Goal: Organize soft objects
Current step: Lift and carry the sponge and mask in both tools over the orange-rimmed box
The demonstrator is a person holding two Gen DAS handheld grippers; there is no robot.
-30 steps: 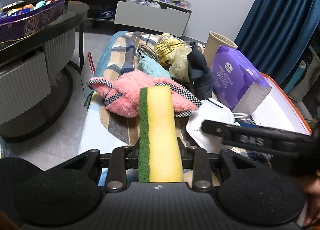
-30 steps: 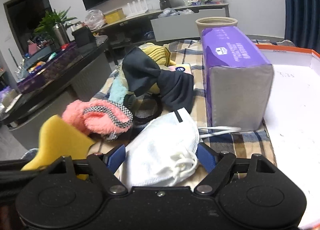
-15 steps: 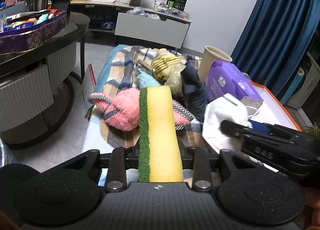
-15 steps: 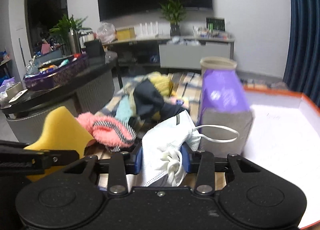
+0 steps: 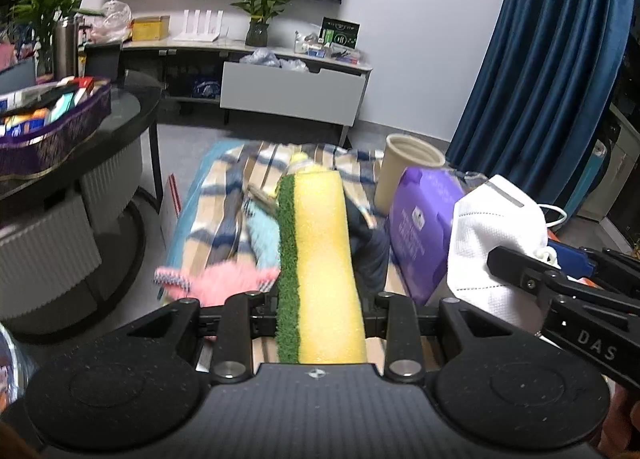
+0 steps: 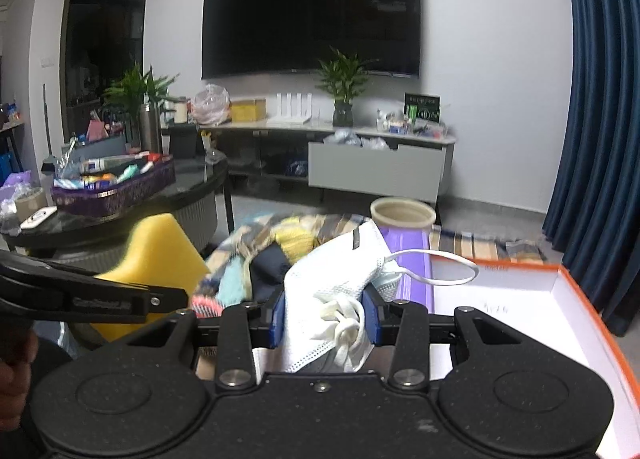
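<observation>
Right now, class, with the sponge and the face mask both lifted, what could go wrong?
1. The right tool pinches only the bunched lower part of the face mask; it may slip free.
2. The mask's ear loop dangles near the purple pack and could snag.
3. The sponge in the left tool hides the pile.

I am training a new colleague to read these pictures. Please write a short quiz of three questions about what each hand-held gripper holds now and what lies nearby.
1. True or false: the left hand-held gripper is shut on a yellow and green sponge.
2. What does the right hand-held gripper hold? A) a pink fluffy cloth B) a white face mask C) a beige cup
3. Fill in: to the right of the purple pack lies an open box with an ______ rim.

Key:
1. True
2. B, the white face mask
3. orange
</observation>
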